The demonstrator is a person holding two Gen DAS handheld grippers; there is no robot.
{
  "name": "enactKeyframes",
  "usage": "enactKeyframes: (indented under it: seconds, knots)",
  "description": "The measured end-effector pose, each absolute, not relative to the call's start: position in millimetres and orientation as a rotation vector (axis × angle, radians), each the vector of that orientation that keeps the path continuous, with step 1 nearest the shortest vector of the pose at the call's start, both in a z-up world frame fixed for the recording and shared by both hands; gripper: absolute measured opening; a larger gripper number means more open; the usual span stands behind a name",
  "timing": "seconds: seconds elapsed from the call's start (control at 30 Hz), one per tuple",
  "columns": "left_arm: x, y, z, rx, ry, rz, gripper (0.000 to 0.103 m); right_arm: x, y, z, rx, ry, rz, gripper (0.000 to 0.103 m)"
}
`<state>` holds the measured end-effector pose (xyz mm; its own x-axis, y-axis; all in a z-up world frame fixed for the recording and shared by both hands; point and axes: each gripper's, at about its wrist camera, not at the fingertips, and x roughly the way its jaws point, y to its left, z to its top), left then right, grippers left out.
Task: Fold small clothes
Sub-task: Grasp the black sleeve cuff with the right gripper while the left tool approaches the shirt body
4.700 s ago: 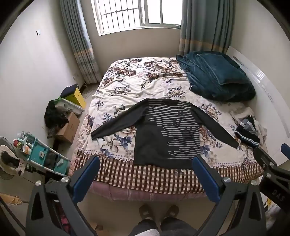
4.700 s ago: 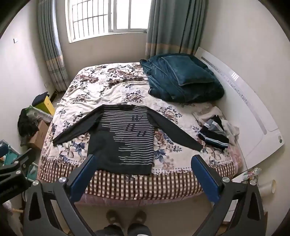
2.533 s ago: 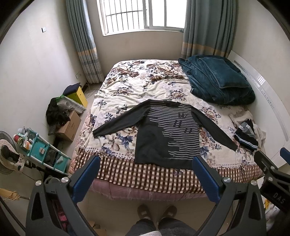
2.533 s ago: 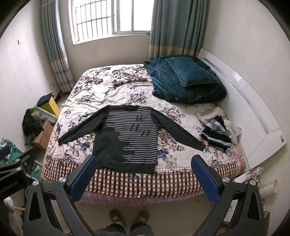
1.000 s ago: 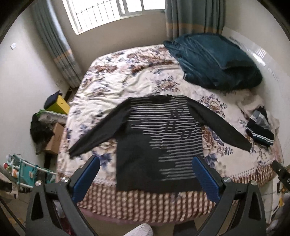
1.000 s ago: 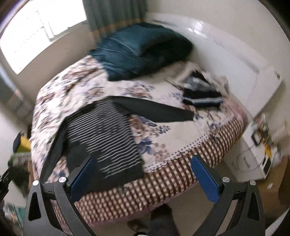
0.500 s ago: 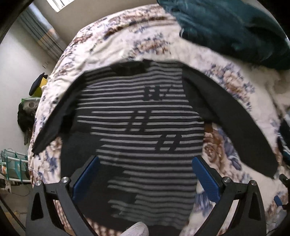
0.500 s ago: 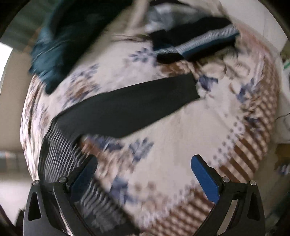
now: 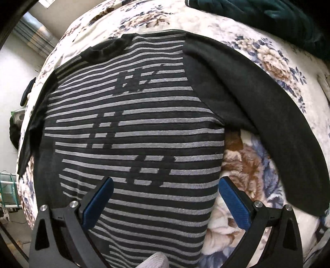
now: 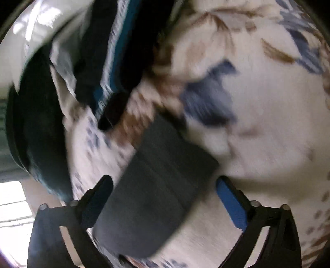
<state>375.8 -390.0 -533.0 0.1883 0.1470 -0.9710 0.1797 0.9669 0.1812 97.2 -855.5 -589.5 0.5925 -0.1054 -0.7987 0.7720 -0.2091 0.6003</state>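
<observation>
Left wrist view
Left tongs (image 9: 165,198): spread wide, gripping nothing, hovering low over the lower body of the garment.
Sweater (image 9: 134,127): dark, with grey stripes across the chest, spread flat and face up on the bed, neckline at the far end.
Sleeve (image 9: 274,132): plain dark, running out from the shoulder and down along the right of the frame, lying on the bedspread.
Bedspread (image 9: 245,171): cream with brown and blue flowers, showing between the sweater's body and the sleeve.
Blanket (image 9: 268,18): dark teal, bunched at the top right, beyond the sleeve.
Fingers: one blue pad sits over the stripes, the other over the floral bedspread just past the sweater's side edge.

Right wrist view
Right tongs (image 10: 165,198): wide apart and holding nothing; the picture is blurred by motion.
Cuff end (image 10: 156,185): the dark sleeve end lies flat on the bed, between the two fingers.
Striped clothes (image 10: 115,57): a dark pile with blue and white bands, up and left of the cuff, apart from it.
</observation>
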Motion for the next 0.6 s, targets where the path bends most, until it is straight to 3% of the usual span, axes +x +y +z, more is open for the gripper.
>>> enactKeyframes:
  seconds: [0.13,0.17,0.23,0.4,0.6]
  knots:
    - [382.0,-389.1,-530.8,0.281,1.370,-0.036,0.103,123.2,-861.3,-589.0,1.509,0.581,-0.839,0.023]
    - [384.4,-386.0,-528.6,0.278,1.361,-0.035,0.103,130.8,-861.4,-586.1,1.483,0.604,-0.843,0.016]
    - [387.0,-379.3,-525.0,0.270,1.352,-0.027,0.103,143.3,-861.0,-577.4,1.423,0.633,-0.859,0.009]
    - [394.9,-346.6,-510.6,0.208,1.346,0.001,0.103,182.6,-848.0,-529.6,1.211,0.719,-0.829,0.008]
    - [405.8,-285.1,-484.3,0.165,1.315,0.046,0.103,231.4,-781.2,-424.5,0.933,0.707,-0.664,0.008]
